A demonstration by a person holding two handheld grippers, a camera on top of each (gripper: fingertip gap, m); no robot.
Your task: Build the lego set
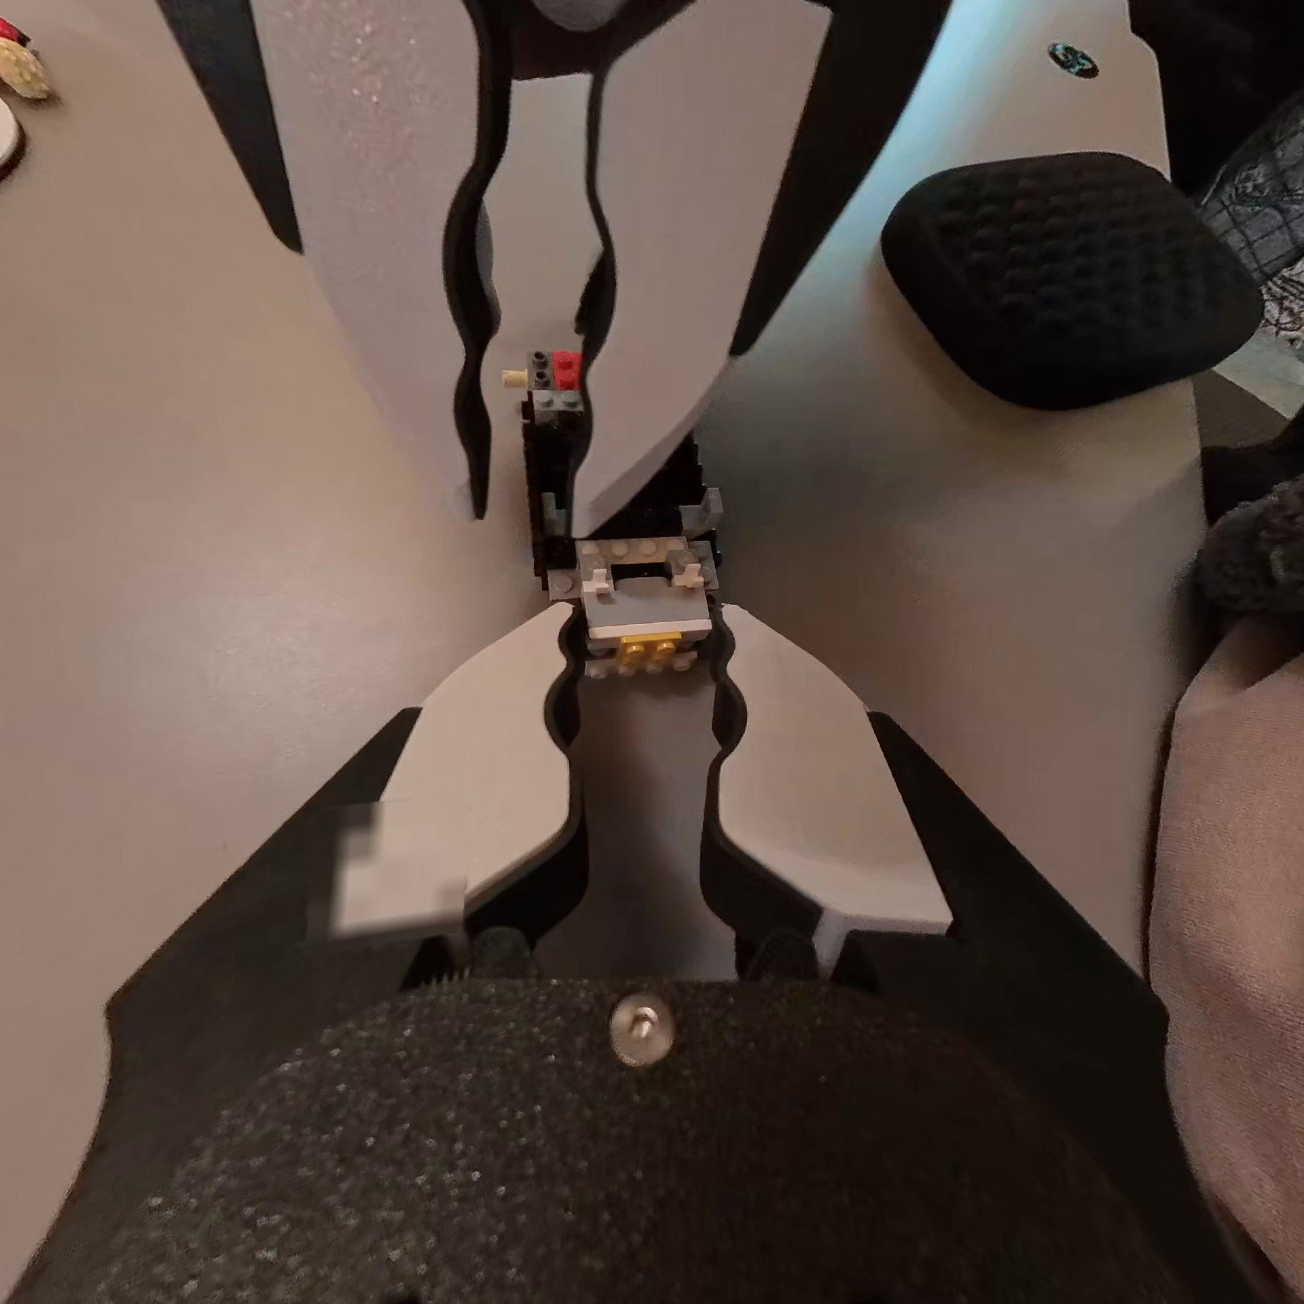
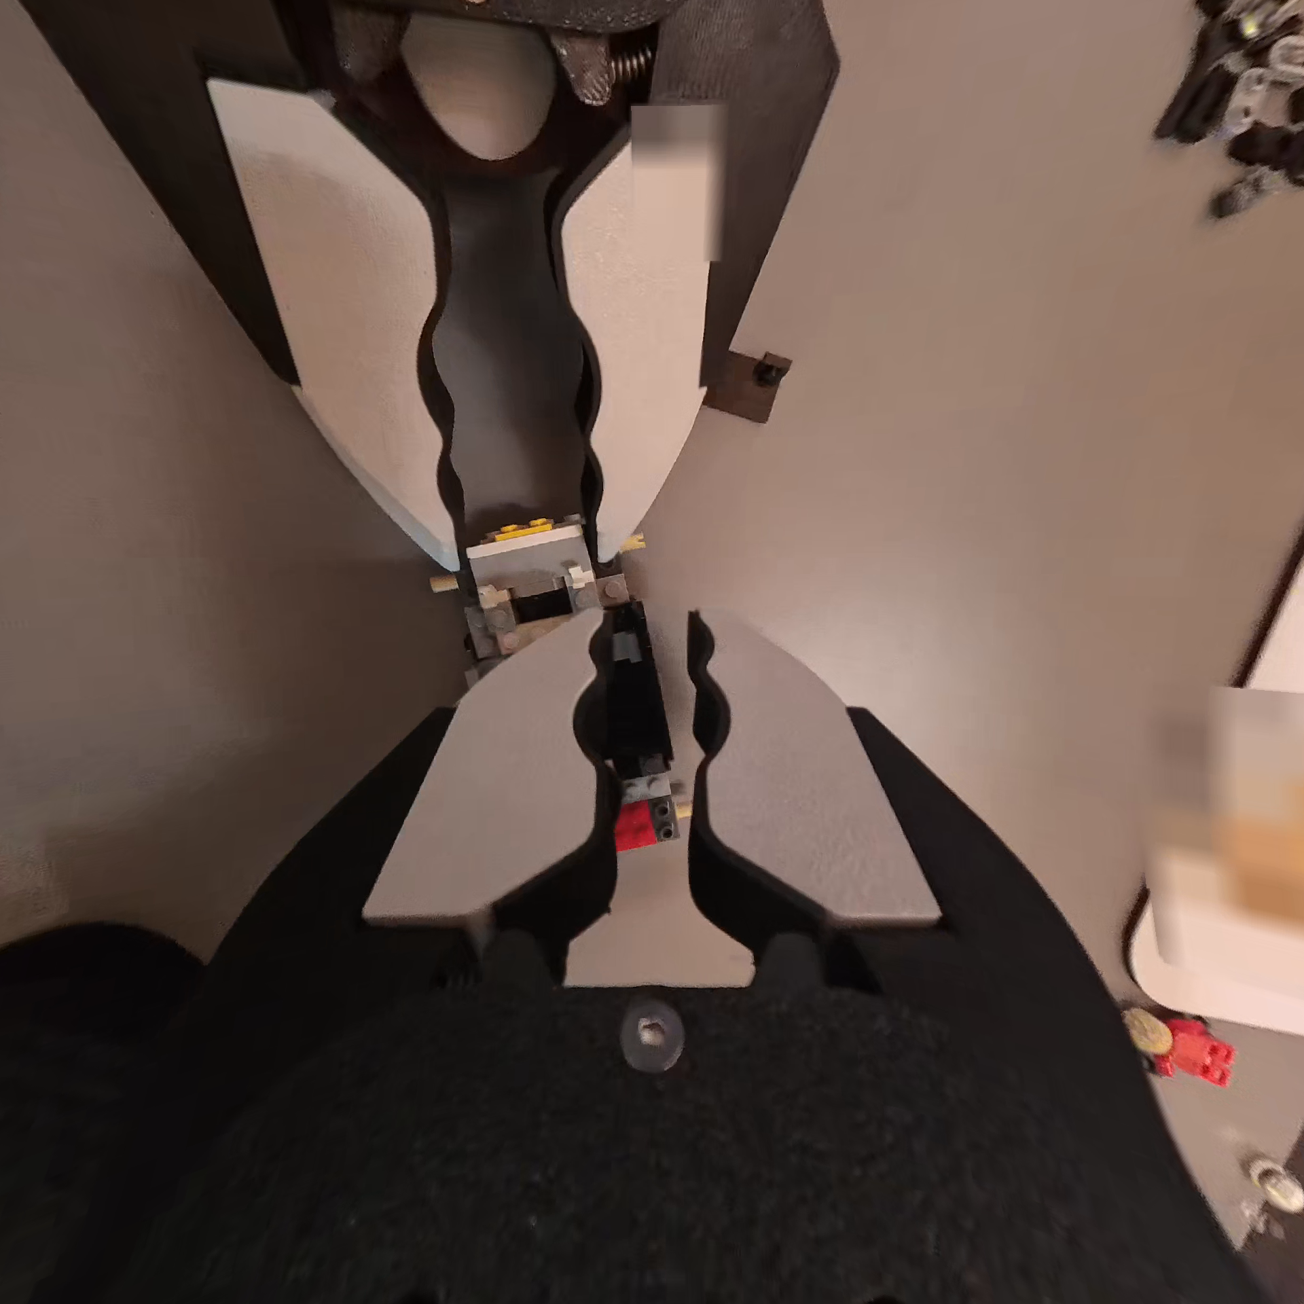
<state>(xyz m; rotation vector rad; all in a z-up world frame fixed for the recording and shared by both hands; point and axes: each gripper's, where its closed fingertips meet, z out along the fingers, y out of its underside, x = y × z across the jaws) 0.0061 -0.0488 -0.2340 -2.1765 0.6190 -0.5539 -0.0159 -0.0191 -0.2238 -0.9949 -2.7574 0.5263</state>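
The lego model [image 1: 621, 557] hangs between the two tools above the counter [image 1: 176, 564], a long black body with a grey studded front section, a small yellow plate [image 1: 646, 646] at one end and a red brick [image 1: 566, 367] with a cream peg at the other. The left tool [image 1: 643, 635] is clamped on the grey-and-yellow end, its wavy black pads pressing both sides of that block. The right tool [image 2: 638, 677] comes in from the opposite side; one finger lies against the black body, the other stands clear of it with a gap showing, so its jaws are apart around the rear section and nothing is pinched there.

The grip looks narrow: the left tool holds only the end block, and the long body cantilevers away from it. A push from the right tool could, by this reading, lever the body off at the grey joint or twist the model out of the pads. Closing the right tool squarely on the black part risks popping the red brick or the peg loose, since both sit near its fingers.

The counter is plain, matte beige. On it lie a heap of dark loose pieces [image 2: 1249, 92], a red brick cluster [image 2: 1199, 1058] beside a round gold piece, a white tray [image 2: 1214, 988] at the edge, and a black textured pad [image 1: 1065, 282]. Grey fabric shows beyond the counter's edge.
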